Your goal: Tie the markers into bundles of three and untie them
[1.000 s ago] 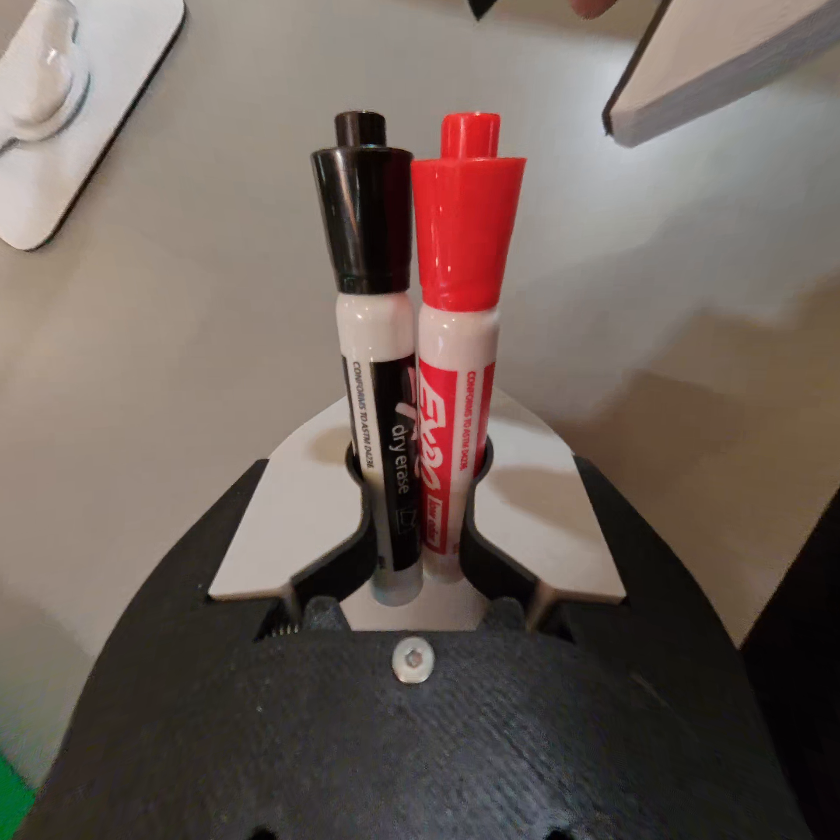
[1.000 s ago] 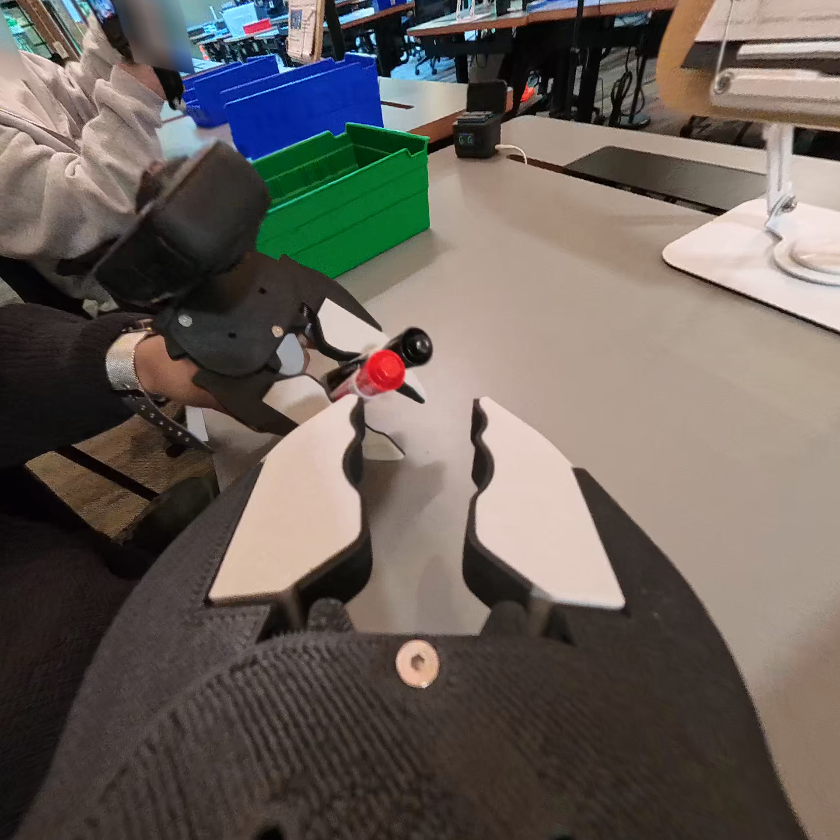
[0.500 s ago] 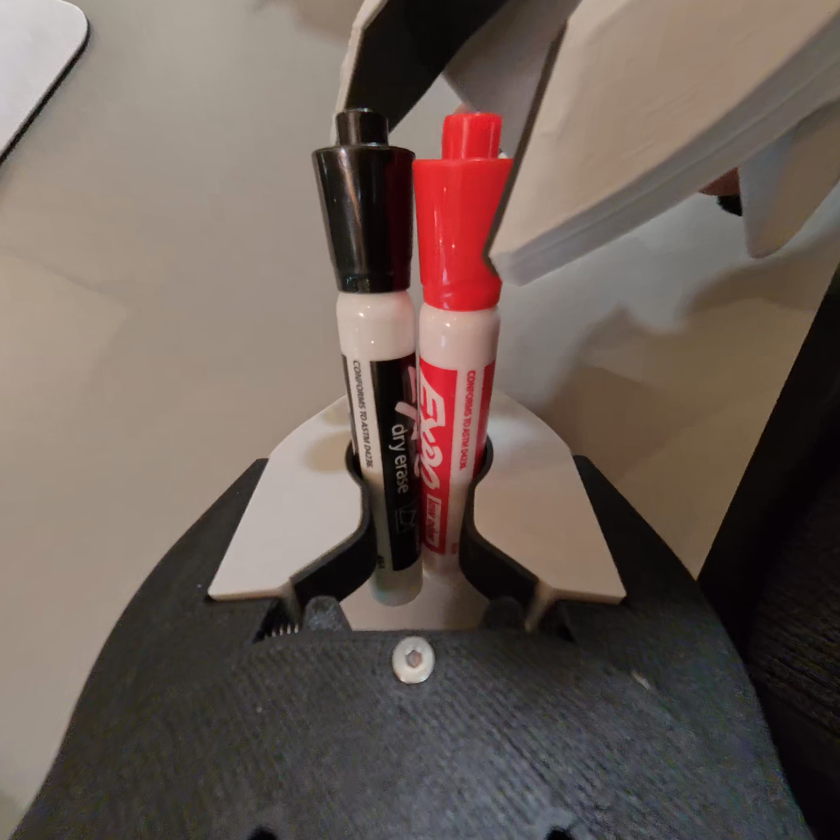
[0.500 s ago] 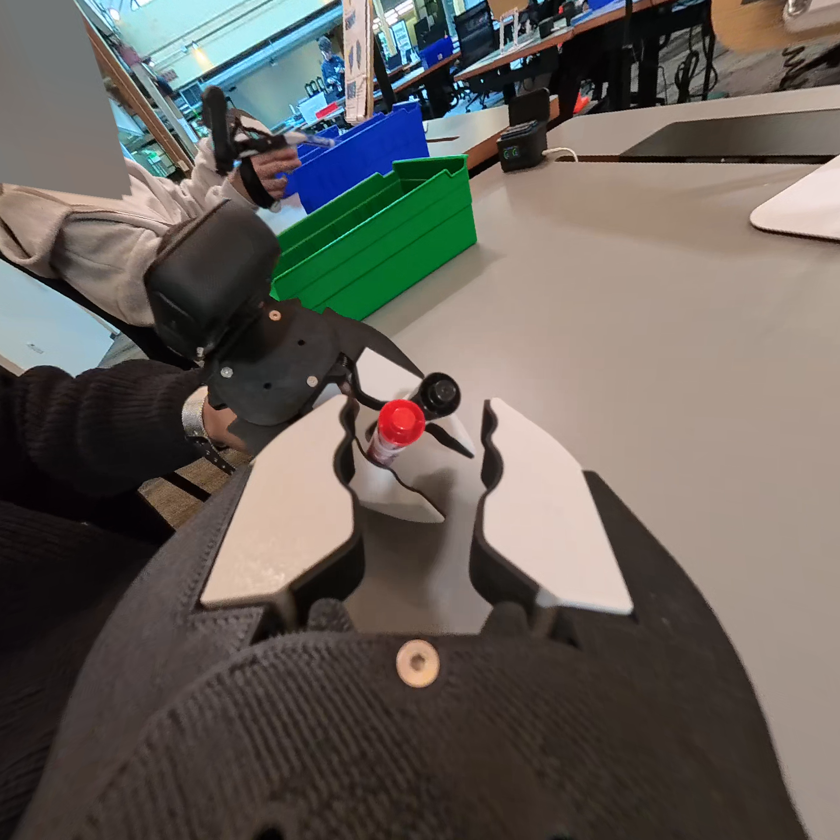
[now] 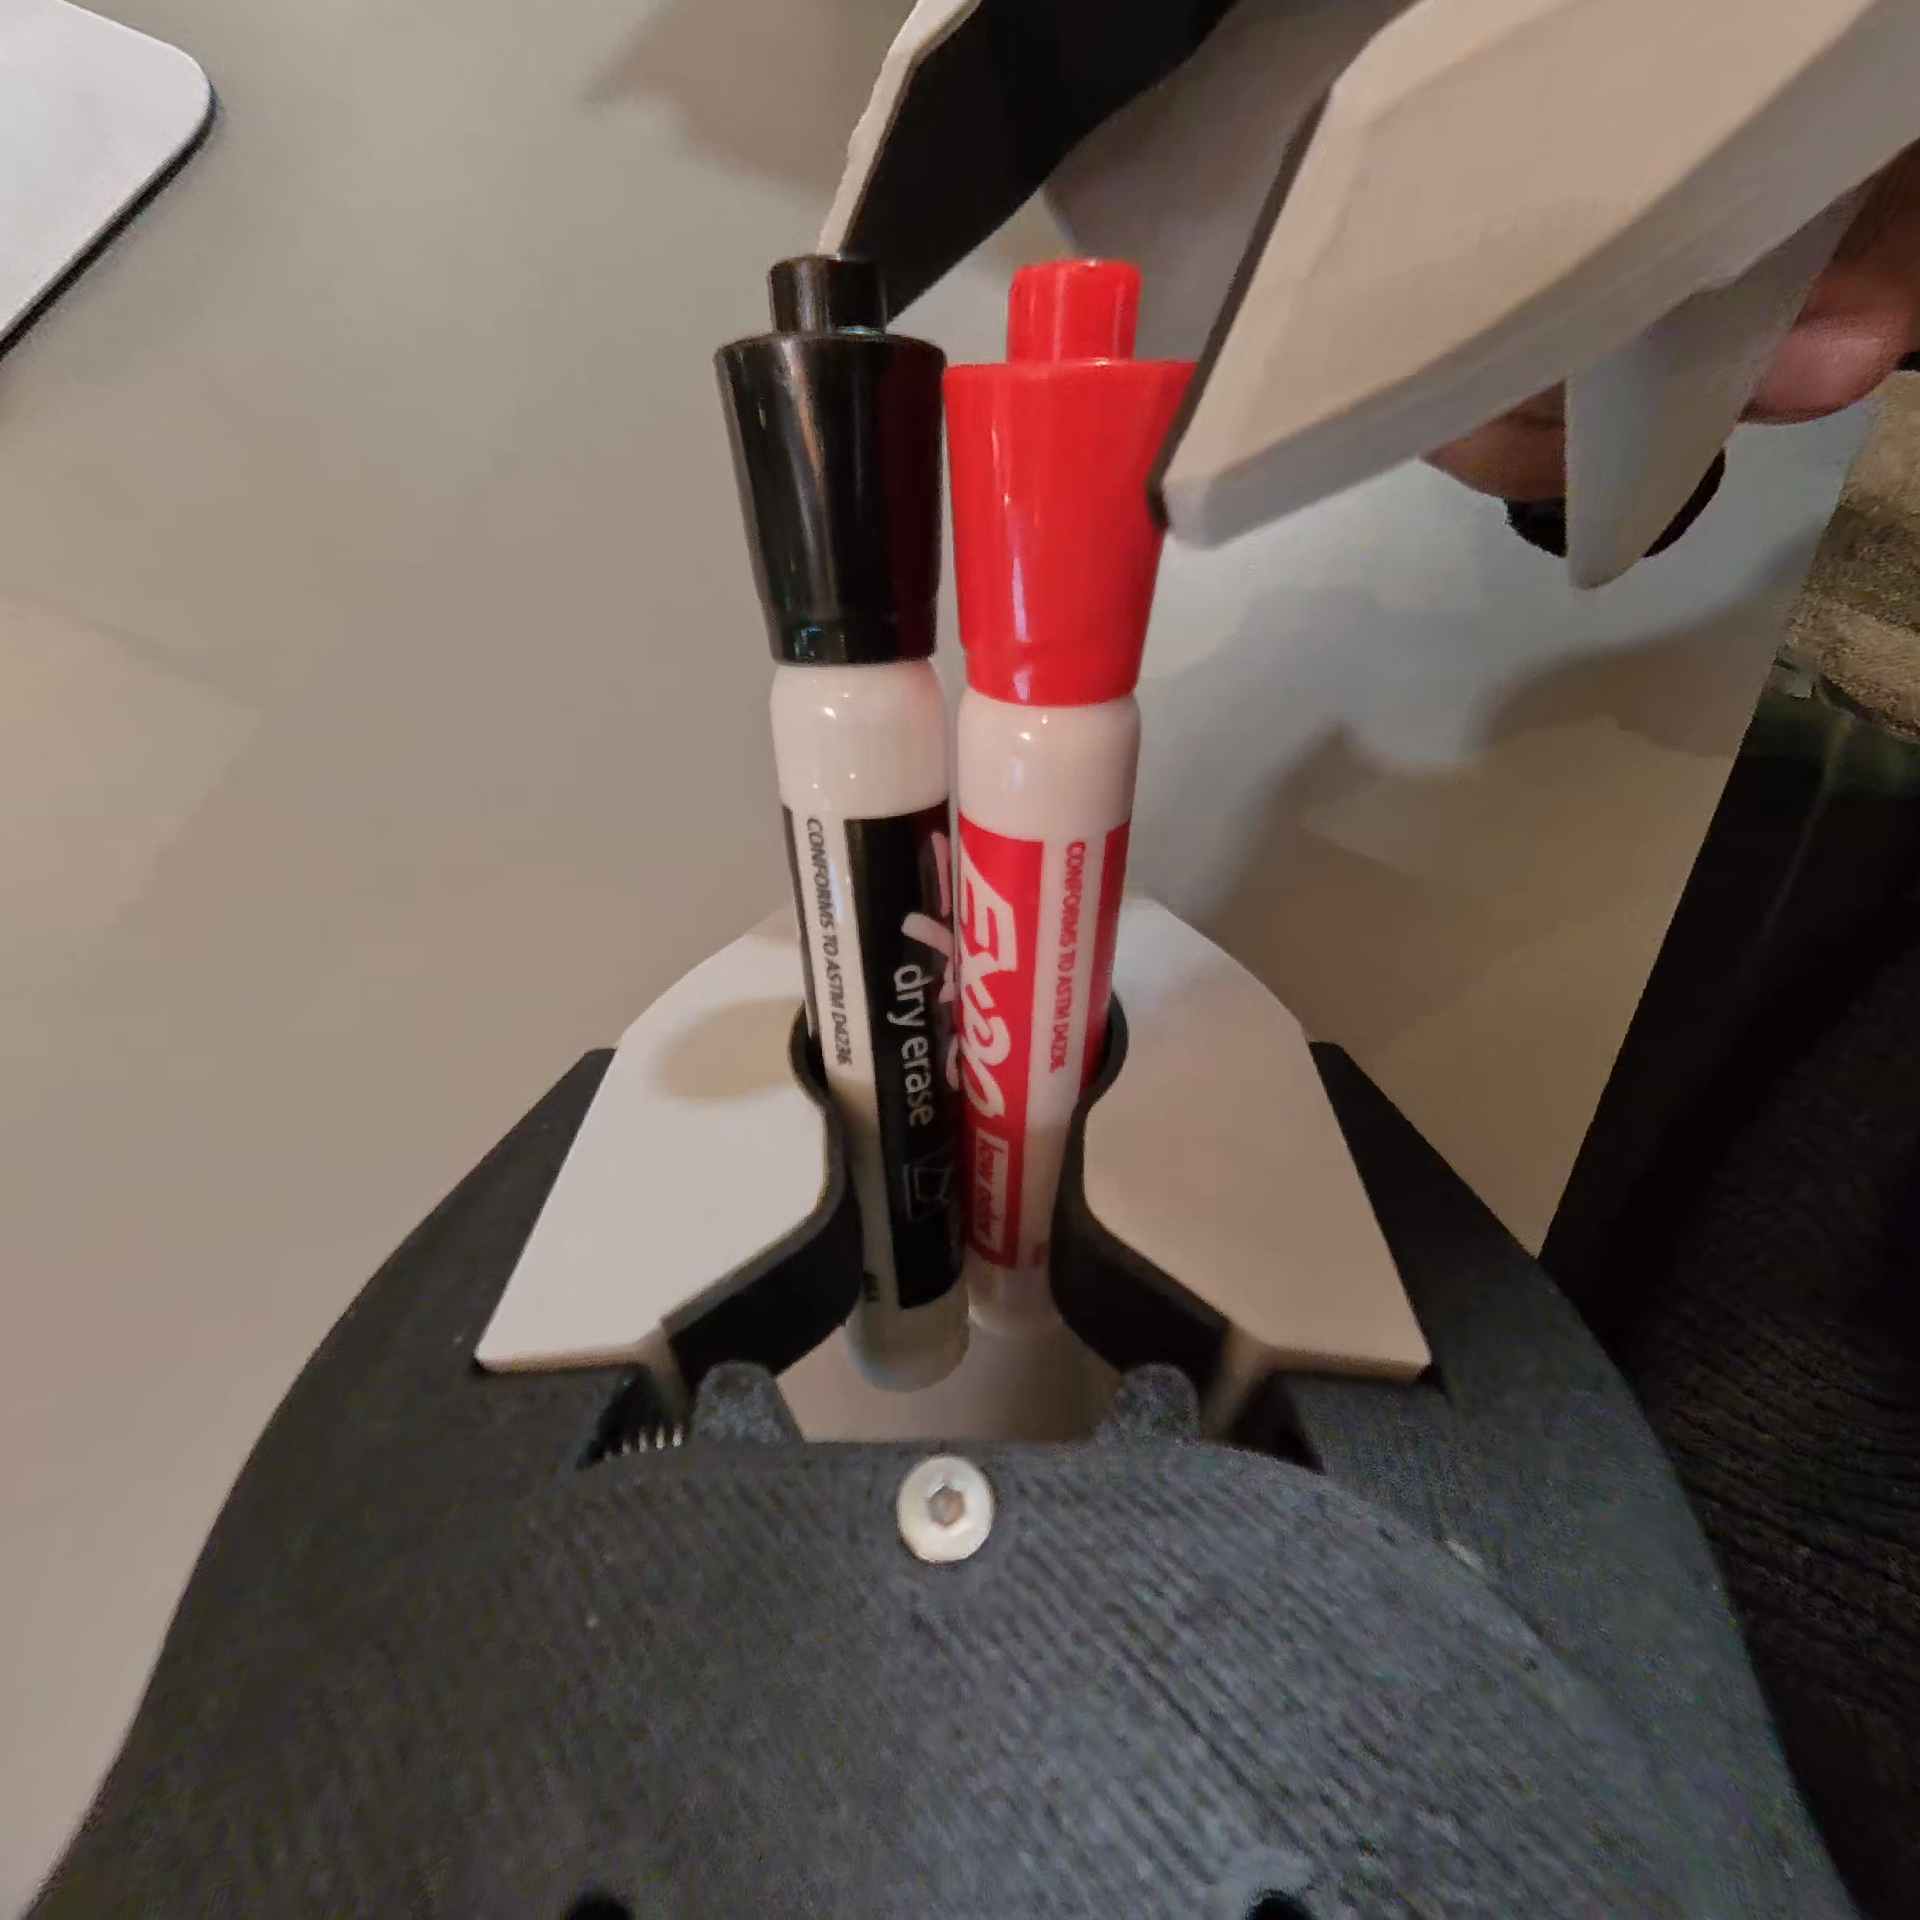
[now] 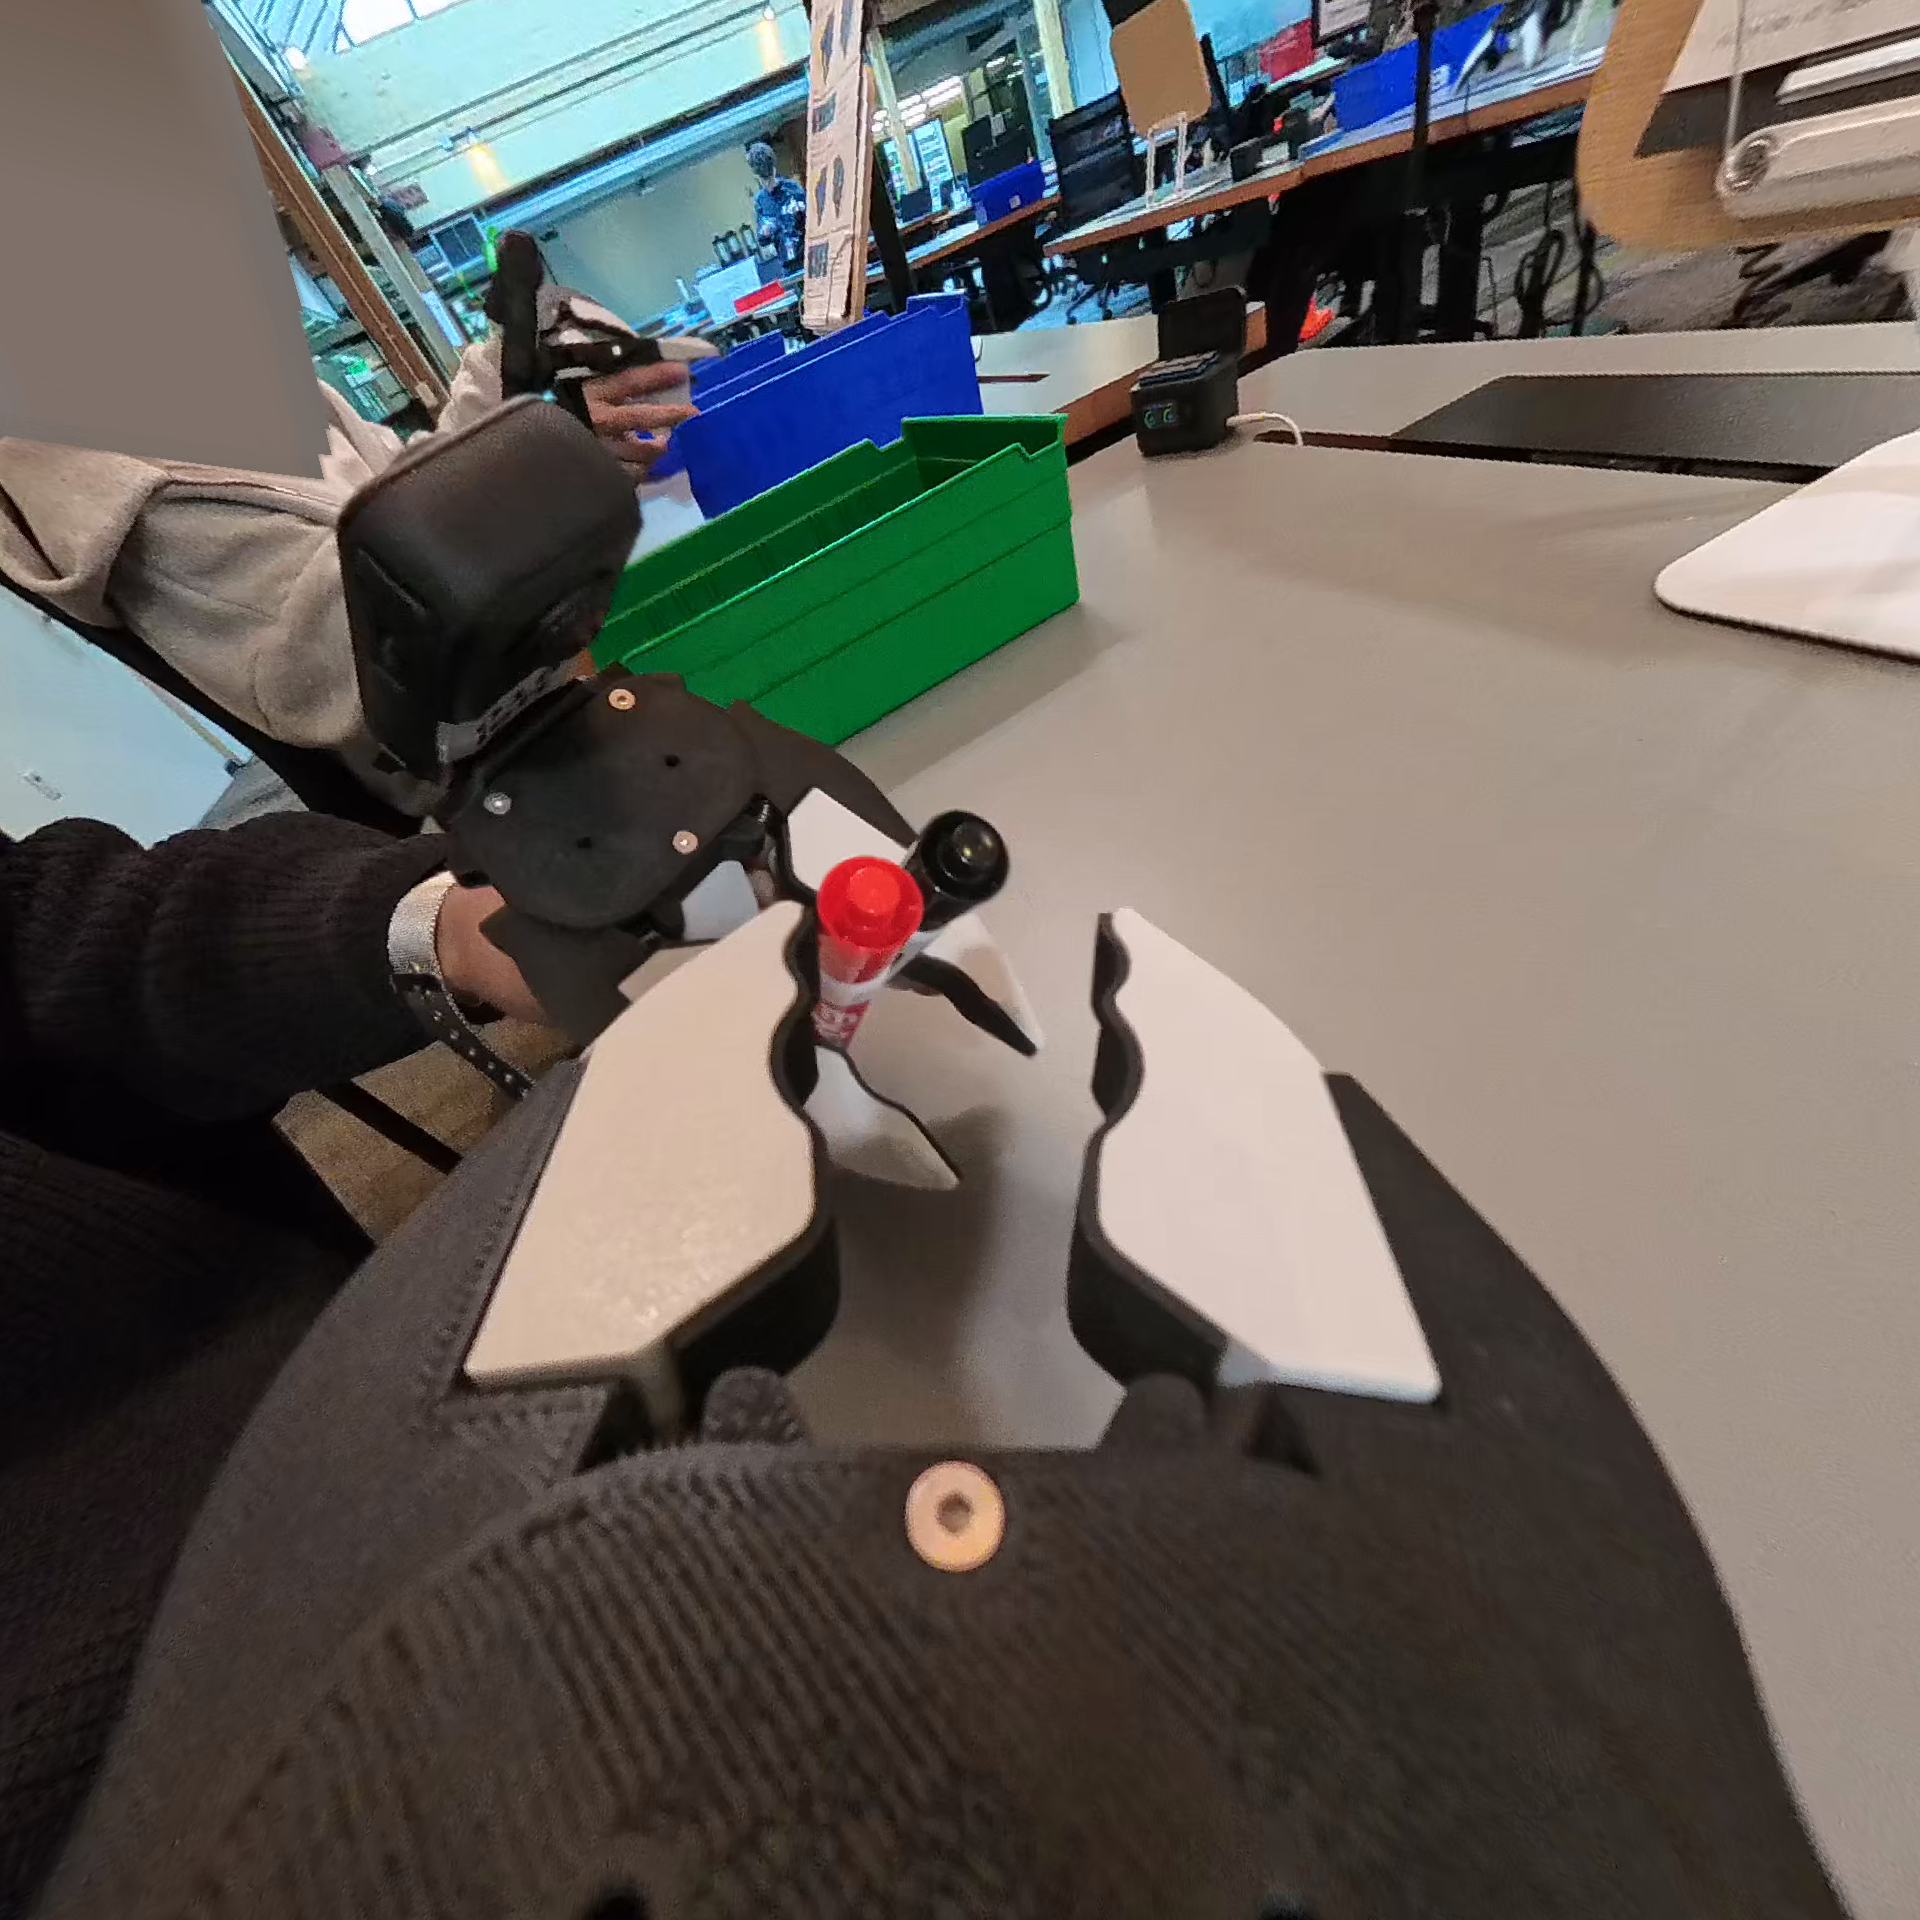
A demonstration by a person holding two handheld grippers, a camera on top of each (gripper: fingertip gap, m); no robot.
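My left gripper (image 5: 961, 997) is shut on two dry-erase markers held side by side, a black-capped marker (image 5: 842, 520) and a red-capped marker (image 5: 1055, 540), caps pointing away from it. My right gripper (image 6: 951, 925) is open and empty. Its two white fingers (image 5: 1455, 291) reach in over the caps in the left wrist view. In the right wrist view the red marker (image 6: 868, 935) sits just inside the right gripper's left finger. The black marker (image 6: 961, 857) lies just past the fingertips. The left gripper (image 6: 971, 1091) also shows there, held in a hand with a dark sleeve.
The grey table (image 6: 1455, 831) carries a green bin (image 6: 862, 582) at the back left, with blue bins (image 6: 831, 395) behind it. A white flat base (image 6: 1808, 561) lies at the right. A person in a grey sleeve (image 6: 208, 582) sits at the left. The table edge runs near the left gripper. Across from one pair of fingers to the other is roughly 8 centimeters.
My right gripper has moved in toward the markers, so its open fingers now flank the caps. The left gripper keeps its hold on both markers.
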